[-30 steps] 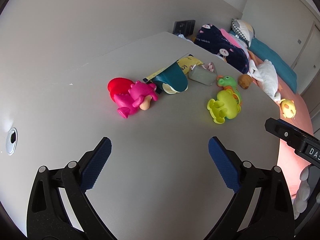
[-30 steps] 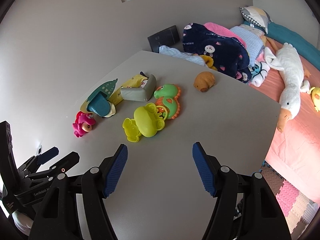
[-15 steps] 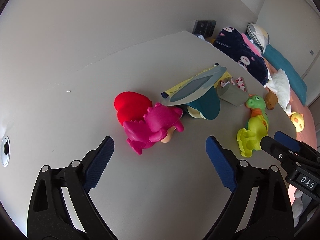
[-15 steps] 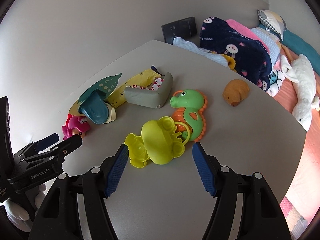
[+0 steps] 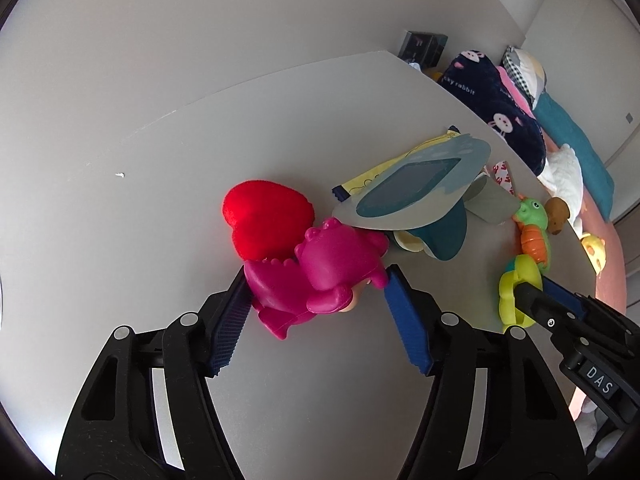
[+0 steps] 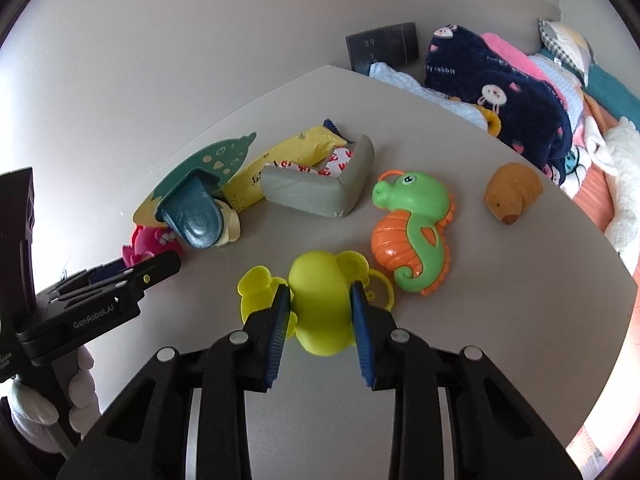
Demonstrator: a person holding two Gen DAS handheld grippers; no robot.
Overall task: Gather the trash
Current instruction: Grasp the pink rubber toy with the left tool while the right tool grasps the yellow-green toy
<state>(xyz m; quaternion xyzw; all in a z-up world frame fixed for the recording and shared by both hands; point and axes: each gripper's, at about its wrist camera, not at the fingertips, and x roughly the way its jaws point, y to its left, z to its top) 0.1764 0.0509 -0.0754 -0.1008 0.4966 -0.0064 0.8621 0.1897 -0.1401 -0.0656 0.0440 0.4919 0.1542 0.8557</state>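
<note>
Both claws are closing: the left claw [image 5: 316, 300] around the pink toy [image 5: 320, 276], the right claw [image 6: 319, 312] pinching the yellow toy [image 6: 318, 300], whose rounded plastic might squirt free.

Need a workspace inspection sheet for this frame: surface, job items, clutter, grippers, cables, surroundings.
Surface: grey table, a small white speck near its far edge.
Job's things: yellow wrapper; grey foam corner guard.
Clutter: pink toy, red plush, yellow-green toy, green seahorse, brown toy, teal whale-shaped toy.
Grippers: left gripper closing around pink toy; right gripper closing on yellow-green toy, pads touching.
Cables: nothing seen.
Surroundings: bed with navy blanket, white plush; dark wall panel.
</note>
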